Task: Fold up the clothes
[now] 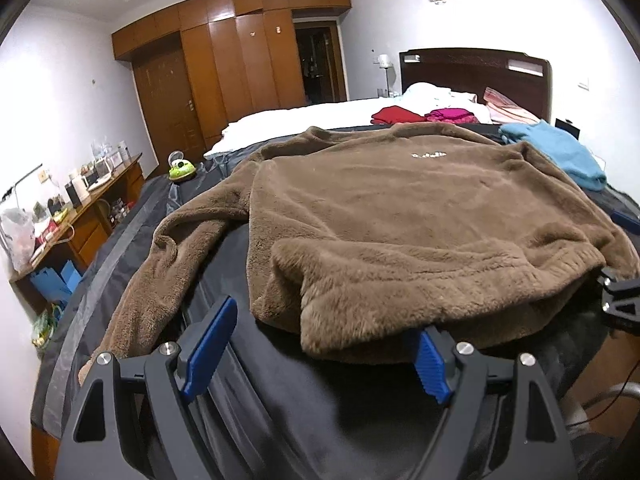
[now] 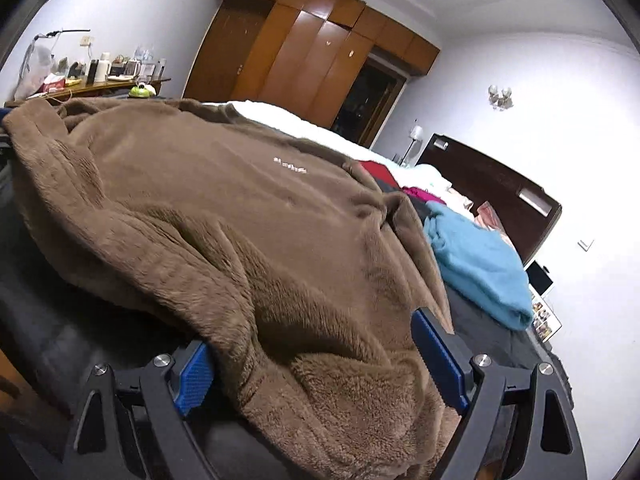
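I can't read the small white letters (image 1: 429,155) on the brown sweater (image 1: 400,216); they are too blurry. One sleeve (image 1: 168,256) runs down the left side, and its end goes out of sight behind my left gripper (image 1: 316,354). The other sleeve is hard to pick out in the bunched folds. The sweater lies spread on a dark sheet (image 1: 280,400) over the bed.

My left gripper is wide open and holds nothing. Its right finger (image 1: 430,364) sits right at the sweater's bottom edge, and I can't tell if it touches. Its left finger (image 1: 208,356) is over the dark sheet.

My right gripper (image 2: 316,372) is also wide open. A thick bunch of sweater fills the gap between its blue fingers (image 2: 194,380), but they do not squeeze it.

A blue cloth (image 2: 480,264) lies just beside the sweater.
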{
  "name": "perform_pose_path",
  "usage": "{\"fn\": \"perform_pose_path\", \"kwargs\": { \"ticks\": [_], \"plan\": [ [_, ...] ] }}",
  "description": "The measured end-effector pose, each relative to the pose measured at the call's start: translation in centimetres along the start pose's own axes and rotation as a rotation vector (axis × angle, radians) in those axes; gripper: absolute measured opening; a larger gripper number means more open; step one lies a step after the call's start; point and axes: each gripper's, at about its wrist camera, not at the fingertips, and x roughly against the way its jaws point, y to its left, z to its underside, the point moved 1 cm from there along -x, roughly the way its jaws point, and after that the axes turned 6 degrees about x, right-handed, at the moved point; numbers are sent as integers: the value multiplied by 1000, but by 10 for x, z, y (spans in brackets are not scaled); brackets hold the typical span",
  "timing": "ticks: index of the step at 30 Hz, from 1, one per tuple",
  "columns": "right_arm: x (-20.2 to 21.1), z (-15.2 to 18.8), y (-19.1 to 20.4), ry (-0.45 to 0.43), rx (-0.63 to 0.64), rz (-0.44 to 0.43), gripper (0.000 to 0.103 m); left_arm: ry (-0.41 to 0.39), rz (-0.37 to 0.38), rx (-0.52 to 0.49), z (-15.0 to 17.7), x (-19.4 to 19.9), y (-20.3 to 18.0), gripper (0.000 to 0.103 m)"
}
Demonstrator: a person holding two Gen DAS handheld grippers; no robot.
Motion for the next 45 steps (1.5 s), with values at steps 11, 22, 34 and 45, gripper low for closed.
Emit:
{"fn": "perform_pose_path", "kwargs": {
  "ticks": [11,22,34,45],
  "plan": [
    [45,-43,-63,-168,-212,30,90,22,-93,-2,8,-9,-13,86],
    [39,3,-62,-88,-207,-56,90,-131,-134,457,-14,55,93,86],
    [71,34,-103,-63,-191,-17,99,-55,-91,331,10,61,110,93],
    [56,63,-64,34,68,-62,102,34,-73,-49,66,48,73,93]
  ]
}}
